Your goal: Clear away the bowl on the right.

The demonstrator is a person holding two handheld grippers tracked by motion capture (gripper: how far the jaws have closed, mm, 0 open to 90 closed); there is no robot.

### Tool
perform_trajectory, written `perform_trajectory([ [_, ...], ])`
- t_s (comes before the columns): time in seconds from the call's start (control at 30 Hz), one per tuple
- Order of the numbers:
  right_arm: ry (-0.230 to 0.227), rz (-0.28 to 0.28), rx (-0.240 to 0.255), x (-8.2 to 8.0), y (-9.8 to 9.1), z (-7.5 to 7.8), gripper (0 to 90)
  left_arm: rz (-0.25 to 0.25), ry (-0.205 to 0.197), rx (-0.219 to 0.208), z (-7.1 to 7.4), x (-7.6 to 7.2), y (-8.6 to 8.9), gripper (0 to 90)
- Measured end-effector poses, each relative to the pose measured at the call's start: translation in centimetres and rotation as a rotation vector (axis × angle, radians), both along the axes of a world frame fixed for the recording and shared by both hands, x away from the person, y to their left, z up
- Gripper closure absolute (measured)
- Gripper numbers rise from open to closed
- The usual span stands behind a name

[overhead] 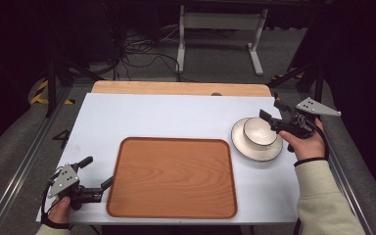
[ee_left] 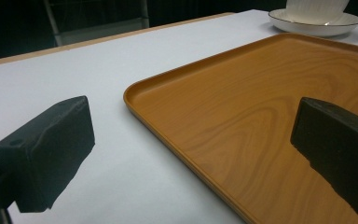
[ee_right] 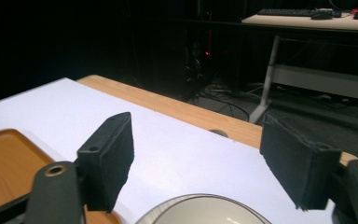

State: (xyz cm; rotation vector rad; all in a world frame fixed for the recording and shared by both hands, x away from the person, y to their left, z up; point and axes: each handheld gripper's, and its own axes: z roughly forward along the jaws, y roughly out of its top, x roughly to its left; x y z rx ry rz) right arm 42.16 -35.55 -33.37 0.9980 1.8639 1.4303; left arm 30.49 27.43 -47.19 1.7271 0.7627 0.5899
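At the near left corner of the white table [overhead: 176,110], the left gripper [overhead: 98,171] sits in a person's hand with its jaws spread and nothing between them, one jaw tip just beside the left rim of the empty wooden tray [overhead: 172,176]. The left gripper view looks along those jaws at table height: one black pad over the bare white surface, the other over the tray's grain, with the tray's raised lip curving between them; far off, at the top right edge, stand the plate [ee_left: 314,24] and the foot of the bowl [ee_left: 314,8].

The high view lays out what that low angle cannot: the tray lying flat in the middle, and to its right a white bowl [overhead: 259,131] standing upright on a white plate [overhead: 247,149], close to the tray's far right corner but apart from it.

At the right, the right gripper [overhead: 276,117], held in a hand with a pale sleeve, hangs over the bowl's right side, jaws apart and pinching nothing. The right gripper view shows the bowl's rim [ee_right: 205,212] just below its wide-set pads, a corner of the tray at lower left, and beyond the table's wooden far edge a dark room with cables and a desk frame.
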Motion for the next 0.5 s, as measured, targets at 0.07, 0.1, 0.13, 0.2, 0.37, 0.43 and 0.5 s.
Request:
perform_trajectory([
  [0.07, 0.001, -0.014, -0.029, 0.3, 0.0, 0.0, 28.5, 0.0, 0.0, 0.0, 0.0, 0.0, 0.0, 0.2],
  [0.1, 0.004, -0.021, -0.039, 0.5, 0.0, -0.1, 28.6, 0.0, 0.0, 0.0, 0.0, 0.0, 0.0, 0.2],
  [0.13, 0.009, -0.03, -0.048, 0.7, 0.0, -0.2, 28.6, 0.0, 0.0, 0.0, 0.0, 0.0, 0.0, 0.2],
  [0.2, 0.025, -0.051, -0.072, 1.0, -0.1, -0.3, 28.7, 0.0, 0.0, 0.0, 0.0, 0.0, 0.0, 0.2],
  [0.37, 0.119, -0.104, -0.136, 1.8, -0.5, -1.2, 31.5, -0.001, 0.0, -0.002, 0.0, 0.0, 0.0, 0.2],
  [0.43, 0.153, -0.114, -0.156, 2.0, -0.6, -1.4, 32.7, 0.0, 0.0, 0.0, 0.0, 0.0, 0.0, 0.2],
  [0.5, 0.174, -0.119, -0.162, 2.1, -0.6, -1.6, 32.8, 0.0, 0.0, 0.0, 0.0, 0.0, 0.0, 0.2],
])
